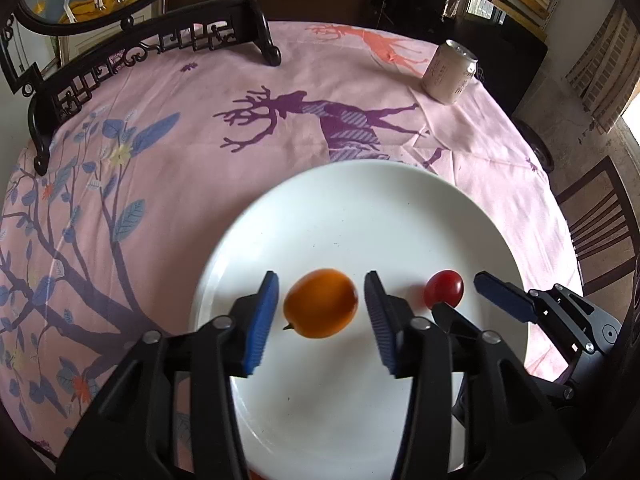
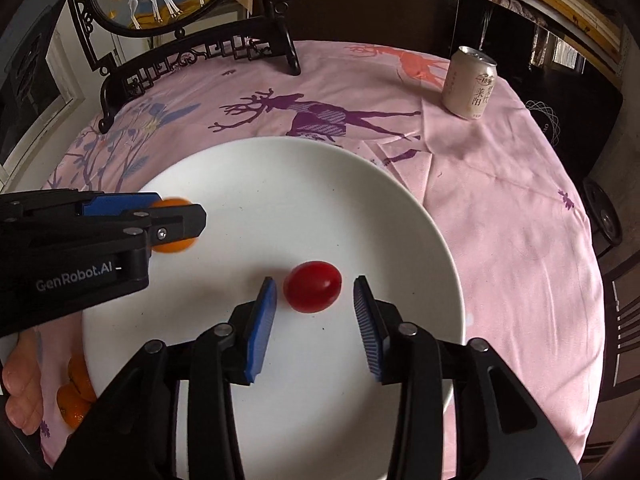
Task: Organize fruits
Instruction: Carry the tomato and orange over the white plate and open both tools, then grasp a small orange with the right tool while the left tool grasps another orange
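In the left wrist view, the left gripper (image 1: 322, 312) hangs over the white plate (image 1: 360, 208) with its jaws apart, and the orange fruit (image 1: 320, 303) is between the two blue pads (image 1: 262, 320), with a small gap on each side. The fruit looks a little blurred, so I cannot tell if it rests on the plate or is just dropping. The red tomato (image 1: 444, 289) lies further right on the plate, between the fingers of the right gripper (image 1: 460, 298). In the right wrist view, the right gripper has its jaws apart too, and the red tomato sits on the plate just in front of them, nearer to the left pad. More orange fruits (image 2: 76, 392) lie on the pink tablecloth (image 2: 500, 200) beside the plate edge. A can (image 2: 470, 82) stands far behind. I judge both fruits are being placed on the plate; next, each gripper should pull back without pushing its fruit, then go for the remaining ones.
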